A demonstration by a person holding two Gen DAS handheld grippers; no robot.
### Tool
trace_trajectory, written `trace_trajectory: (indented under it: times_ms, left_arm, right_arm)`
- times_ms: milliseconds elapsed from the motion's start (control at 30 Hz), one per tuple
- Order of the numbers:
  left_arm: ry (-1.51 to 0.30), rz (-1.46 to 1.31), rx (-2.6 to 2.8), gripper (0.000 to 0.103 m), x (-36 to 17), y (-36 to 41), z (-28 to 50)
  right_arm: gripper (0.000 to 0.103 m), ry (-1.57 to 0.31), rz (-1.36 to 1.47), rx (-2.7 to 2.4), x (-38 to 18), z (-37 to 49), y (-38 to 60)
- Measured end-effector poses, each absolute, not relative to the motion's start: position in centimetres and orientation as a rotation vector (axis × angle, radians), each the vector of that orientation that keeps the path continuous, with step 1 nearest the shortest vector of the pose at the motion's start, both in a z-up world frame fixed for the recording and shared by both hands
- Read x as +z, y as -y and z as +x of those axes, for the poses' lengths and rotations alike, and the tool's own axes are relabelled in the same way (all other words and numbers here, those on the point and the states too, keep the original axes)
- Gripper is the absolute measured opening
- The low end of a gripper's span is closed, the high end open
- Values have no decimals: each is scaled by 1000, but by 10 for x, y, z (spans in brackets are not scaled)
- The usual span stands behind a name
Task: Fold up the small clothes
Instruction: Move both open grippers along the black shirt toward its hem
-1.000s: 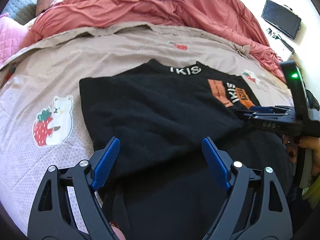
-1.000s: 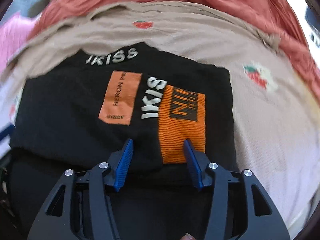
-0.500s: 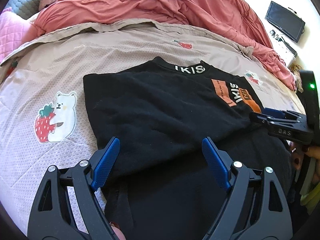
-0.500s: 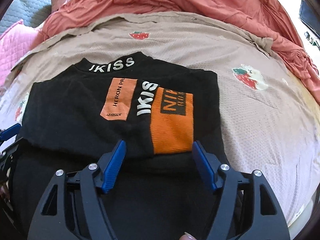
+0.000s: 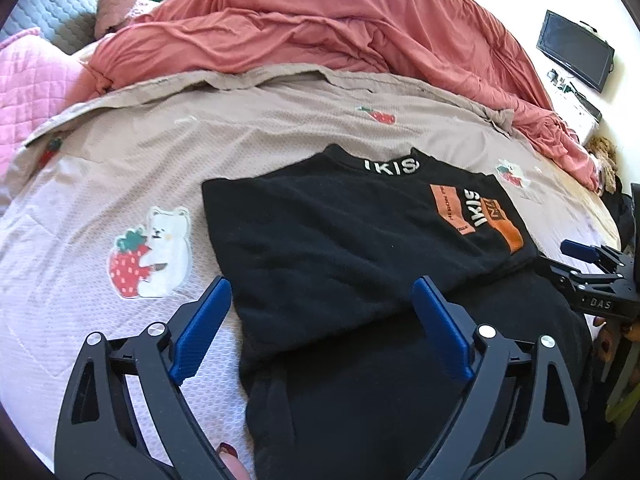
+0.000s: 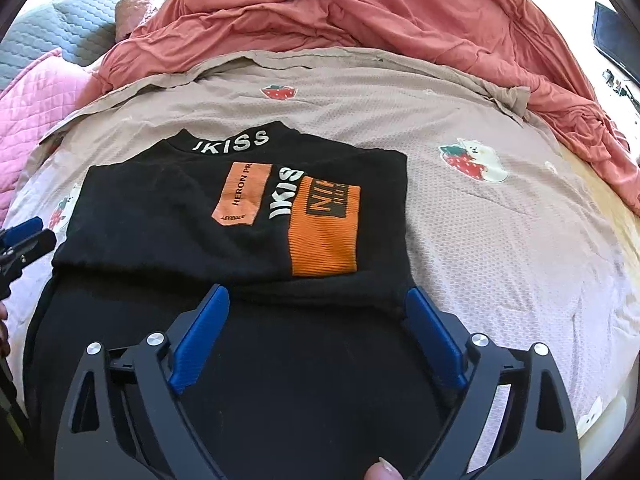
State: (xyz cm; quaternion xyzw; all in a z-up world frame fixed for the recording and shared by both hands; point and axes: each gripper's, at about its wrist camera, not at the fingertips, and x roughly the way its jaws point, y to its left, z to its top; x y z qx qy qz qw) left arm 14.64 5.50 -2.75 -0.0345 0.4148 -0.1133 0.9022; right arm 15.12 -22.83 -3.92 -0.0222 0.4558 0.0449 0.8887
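Hovering over black shirt (image 6: 248, 248) | left gripper (image 5: 320, 328) fingers spread wide, empty | right gripper (image 6: 316, 332) likewise

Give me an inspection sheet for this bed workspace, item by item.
Surface: taupe bedspread with strawberry-bear prints.
Job's things: black top lying flat, partly folded, an orange-patched part laid across it; lower part unfolded toward the camera.
Clutter: red duvet heaped behind; pink quilted pillow at left.
Grippers: left tool open, above the fold edge; right tool open over the lower part; neither holds cloth.
Cables: nothing seen on the bed.
Surroundings: dark screen on a bright wall at right.
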Motion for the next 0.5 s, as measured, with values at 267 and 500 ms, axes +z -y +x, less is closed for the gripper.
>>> trace_trajectory:
  times_ms: [267,500]
  left_arm:
    - [-830,-59,-198,94,-15,-58,136]
    - [-812,-73,-177,94,-2,-58,122]
  right_arm:
    - [95,-929,-4,100,-30,141,241]
    - [95,-902,22,108,-19,133,245]
